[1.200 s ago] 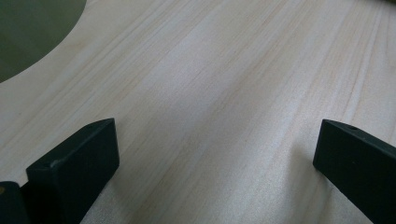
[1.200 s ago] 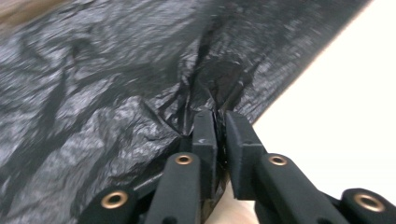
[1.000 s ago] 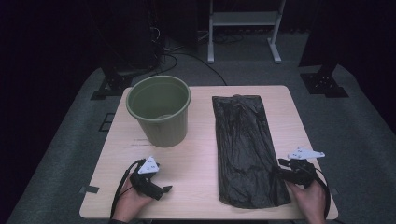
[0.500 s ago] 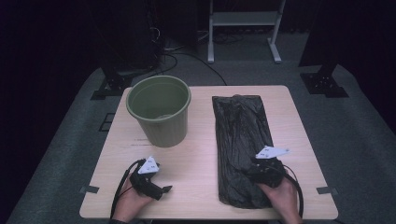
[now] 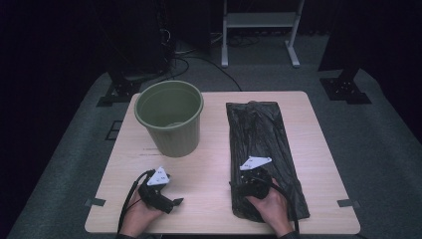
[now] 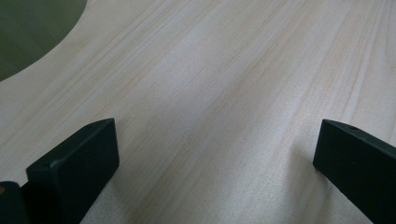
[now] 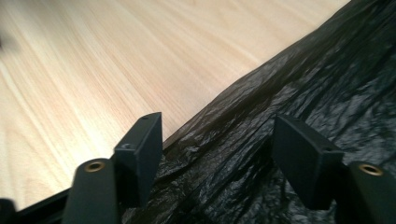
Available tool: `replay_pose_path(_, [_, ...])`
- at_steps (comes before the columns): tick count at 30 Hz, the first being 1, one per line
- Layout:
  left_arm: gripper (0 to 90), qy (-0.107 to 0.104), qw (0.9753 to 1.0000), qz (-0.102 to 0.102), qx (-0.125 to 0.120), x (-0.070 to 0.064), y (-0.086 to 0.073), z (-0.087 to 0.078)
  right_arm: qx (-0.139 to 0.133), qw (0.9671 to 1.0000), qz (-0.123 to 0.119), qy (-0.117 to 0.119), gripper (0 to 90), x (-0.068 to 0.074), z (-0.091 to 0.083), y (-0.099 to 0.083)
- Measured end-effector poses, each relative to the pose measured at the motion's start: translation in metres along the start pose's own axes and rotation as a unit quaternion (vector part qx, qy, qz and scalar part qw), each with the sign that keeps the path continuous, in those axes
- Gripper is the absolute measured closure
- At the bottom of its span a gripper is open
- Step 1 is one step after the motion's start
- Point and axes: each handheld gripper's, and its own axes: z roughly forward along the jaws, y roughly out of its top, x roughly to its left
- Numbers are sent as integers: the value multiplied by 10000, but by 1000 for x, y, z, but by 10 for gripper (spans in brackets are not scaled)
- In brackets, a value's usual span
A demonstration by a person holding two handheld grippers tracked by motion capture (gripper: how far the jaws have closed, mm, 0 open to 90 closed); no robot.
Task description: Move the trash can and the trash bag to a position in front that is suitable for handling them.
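- My right gripper (image 5: pixel 245 186) is sitting over the near left edge of the black plastic bag (image 5: pixel 263 144), jaws spread wide, one over the bag's folded edge and the other over its crinkled surface, nothing pinched between them
- In the right gripper view, the bag (image 7: pixel 299 107) is lying flat beneath my right gripper (image 7: pixel 217 154), its edge running diagonally against bare wood
- The bag is stretching lengthwise down the right half of the wooden table (image 5: pixel 214 164), from the far side to the near edge
- My left gripper (image 5: pixel 171 201) is resting on the table near its front left edge, well apart from the bag
- In the left gripper view, my left gripper (image 6: pixel 215 154) is showing jaws spread wide over bare wood
- The green bucket (image 5: pixel 170 117) is standing upright on the table's left half, just beside the bag's far end
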Motion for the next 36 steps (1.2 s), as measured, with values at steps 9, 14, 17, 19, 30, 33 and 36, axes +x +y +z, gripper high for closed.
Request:
replay_pose_path(9, [0,1,10000,2,0,0,0,0,72,9999,49,-128,766,-7,-4,-9])
replay_pose_path(14, [0,0,10000,0,0,0,0,0,156,9998,27,-98,865,-15,-11,-14])
replay_pose_path(17, [0,0,10000,1,0,0,0,0,141,9999,-7,-68,869,-19,-20,-18])
replay_pose_path(19, [0,0,10000,2,0,0,0,0,142,9999,-59,-36,869,-21,-26,-21])
replay_pose_path(30, [0,5,10000,-6,0,0,0,0,215,9997,-12,84,806,-27,-67,-59])
replay_pose_path(33, [0,5,10000,-8,-1,0,0,0,75,9998,87,136,678,-27,-78,-65])
replay_pose_path(36, [0,4,10000,-7,0,0,0,0,-188,9996,114,202,529,-28,-89,-64])
